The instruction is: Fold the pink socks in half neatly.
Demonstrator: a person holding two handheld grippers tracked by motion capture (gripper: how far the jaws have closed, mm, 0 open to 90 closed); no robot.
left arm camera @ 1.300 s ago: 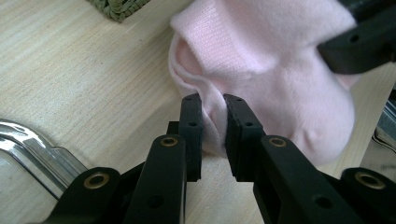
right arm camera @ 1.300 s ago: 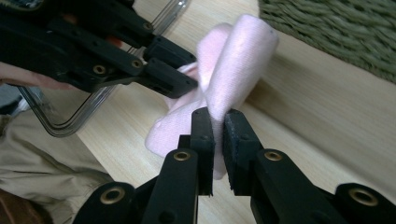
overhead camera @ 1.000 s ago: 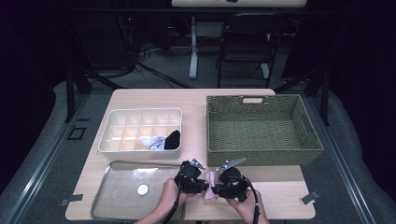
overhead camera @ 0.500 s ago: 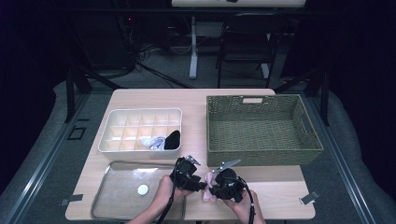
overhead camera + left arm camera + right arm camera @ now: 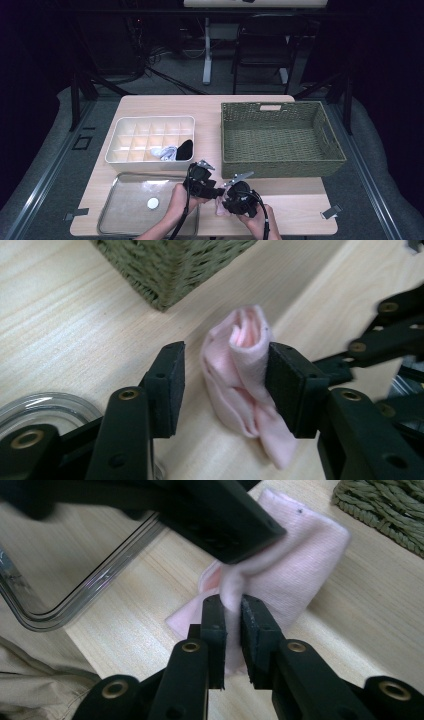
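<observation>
Pink cloth [image 5: 220,206] lies on the wooden table [image 5: 300,200] at its near edge, between the left gripper [image 5: 212,191] and right gripper [image 5: 226,200], right of the clear tray [image 5: 120,220] and in front of the wicker basket [image 5: 282,137]; the white divided organizer [image 5: 150,137] sits behind the tray. Left gripper view: the cloth [image 5: 245,380], loosely rolled, stands between the jaws, which have just been opening; one pad [image 5: 287,385] touches it, the other stands clear. Right gripper view: the jaws are nearly closed, pinching a fold of the cloth [image 5: 295,575] between the pads [image 5: 216,625]
</observation>
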